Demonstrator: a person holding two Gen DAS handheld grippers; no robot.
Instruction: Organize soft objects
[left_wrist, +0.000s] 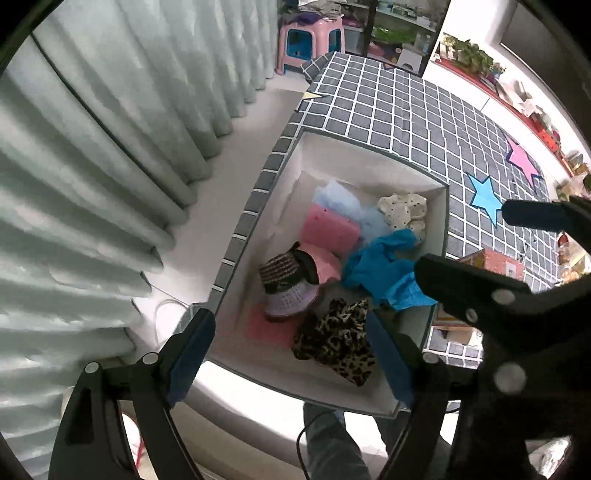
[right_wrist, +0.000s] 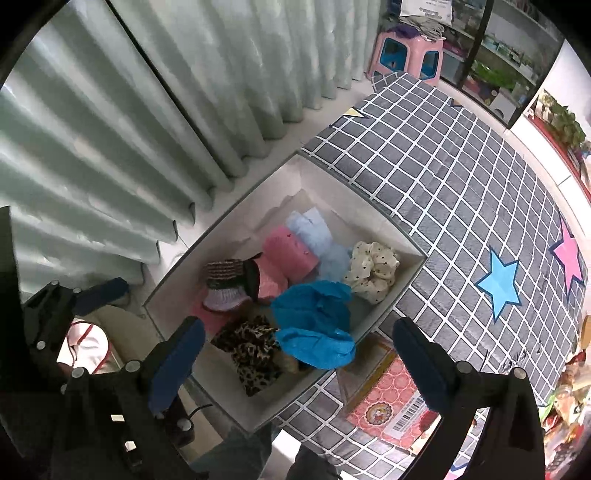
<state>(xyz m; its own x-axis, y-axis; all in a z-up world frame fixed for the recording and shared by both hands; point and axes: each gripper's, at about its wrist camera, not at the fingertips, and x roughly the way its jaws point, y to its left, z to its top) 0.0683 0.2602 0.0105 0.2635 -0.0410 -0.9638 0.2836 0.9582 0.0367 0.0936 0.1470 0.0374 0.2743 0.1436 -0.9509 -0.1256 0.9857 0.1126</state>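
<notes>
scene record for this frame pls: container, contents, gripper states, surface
container: white box, open top, on the bed edge
contents: blue cloth, leopard-print scrunchie, polka-dot scrunchie, pink folded cloth, pale blue cloth, knitted hat
left gripper: open, empty, above the box
right gripper: open, empty, above the box
surface: grey checked bedsheet with star prints
beside box: flat pink printed package

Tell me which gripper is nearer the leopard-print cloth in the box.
Left. The left gripper hangs right above the leopard-print cloth, open jaws on either side of it. The right gripper hangs beside it, above the blue cloth.
</notes>
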